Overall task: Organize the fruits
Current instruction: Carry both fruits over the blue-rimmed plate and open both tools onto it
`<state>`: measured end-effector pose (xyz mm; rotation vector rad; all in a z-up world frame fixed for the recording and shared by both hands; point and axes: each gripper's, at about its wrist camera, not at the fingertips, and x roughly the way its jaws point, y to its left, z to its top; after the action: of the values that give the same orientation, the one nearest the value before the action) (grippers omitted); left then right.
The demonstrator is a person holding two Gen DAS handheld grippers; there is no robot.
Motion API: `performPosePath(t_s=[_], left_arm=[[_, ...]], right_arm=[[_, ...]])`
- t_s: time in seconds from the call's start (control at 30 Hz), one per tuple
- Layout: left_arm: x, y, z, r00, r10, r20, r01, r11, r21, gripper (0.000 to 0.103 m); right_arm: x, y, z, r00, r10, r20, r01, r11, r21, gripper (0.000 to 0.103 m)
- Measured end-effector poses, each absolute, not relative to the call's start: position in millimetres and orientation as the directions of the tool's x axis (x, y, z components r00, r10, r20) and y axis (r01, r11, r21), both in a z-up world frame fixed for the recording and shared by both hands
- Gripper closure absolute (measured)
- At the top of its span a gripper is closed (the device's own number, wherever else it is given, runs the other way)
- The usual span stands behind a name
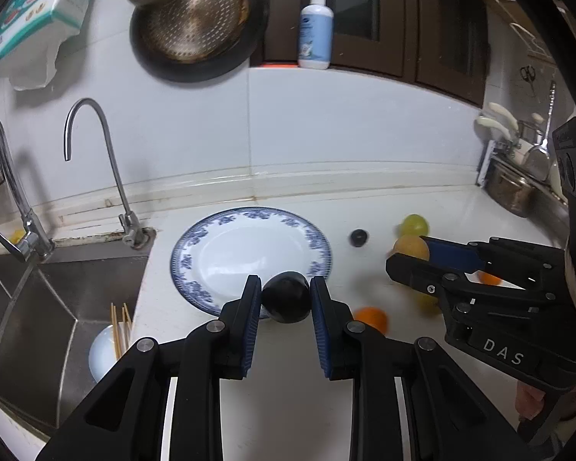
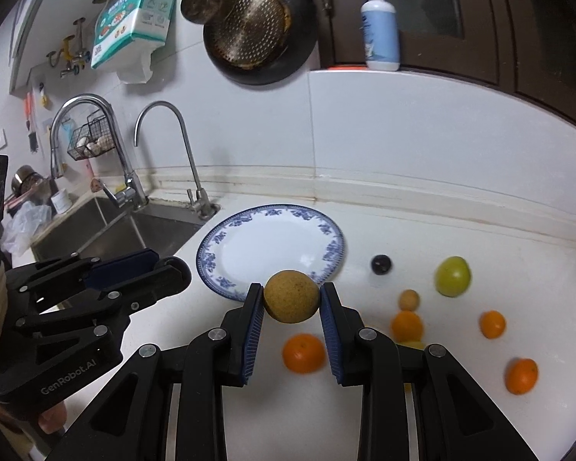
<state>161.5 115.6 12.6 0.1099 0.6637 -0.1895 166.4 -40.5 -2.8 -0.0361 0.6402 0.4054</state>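
My left gripper (image 1: 286, 297) is shut on a dark plum (image 1: 287, 299) held just over the near rim of the blue-patterned white plate (image 1: 249, 223). My right gripper (image 2: 292, 301) is shut on a round tan fruit (image 2: 292, 296) held at the plate's near right rim (image 2: 272, 213). In the left wrist view the right gripper (image 1: 407, 255) appears at the right with the tan fruit (image 1: 411, 246). In the right wrist view the left gripper (image 2: 169, 267) appears at the left. On the counter lie a small dark fruit (image 2: 381, 264), a green fruit (image 2: 452, 276), several oranges (image 2: 303, 352) and a small tan fruit (image 2: 409, 299).
A steel sink (image 1: 30, 307) lies left of the plate, holding a white bowl with chopsticks (image 1: 107, 349). Two taps (image 1: 92, 161) stand behind it. A pan (image 1: 196, 19) hangs on the wall. A soap bottle (image 1: 315, 27) stands on the ledge. A utensil rack (image 1: 518, 161) is at the far right.
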Motion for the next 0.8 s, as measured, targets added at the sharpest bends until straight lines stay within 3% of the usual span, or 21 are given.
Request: performPosePath(t_s=[0.5, 0.8], left_arm=[[226, 147, -23, 0.719, -0.105, -0.687, 0.224, 0.971, 0.086, 0.077], [267, 154, -57, 0.619, -0.122, -0.776, 0.257, 0.965, 0.052, 0.077]], right_arm=[[244, 12, -34, 0.629, 0.32, -0.709, -0.404, 0.913, 0.053, 0.072], [286, 27, -68, 0.529, 0.279, -0.801, -0.407, 0.912, 0.048, 0.072]])
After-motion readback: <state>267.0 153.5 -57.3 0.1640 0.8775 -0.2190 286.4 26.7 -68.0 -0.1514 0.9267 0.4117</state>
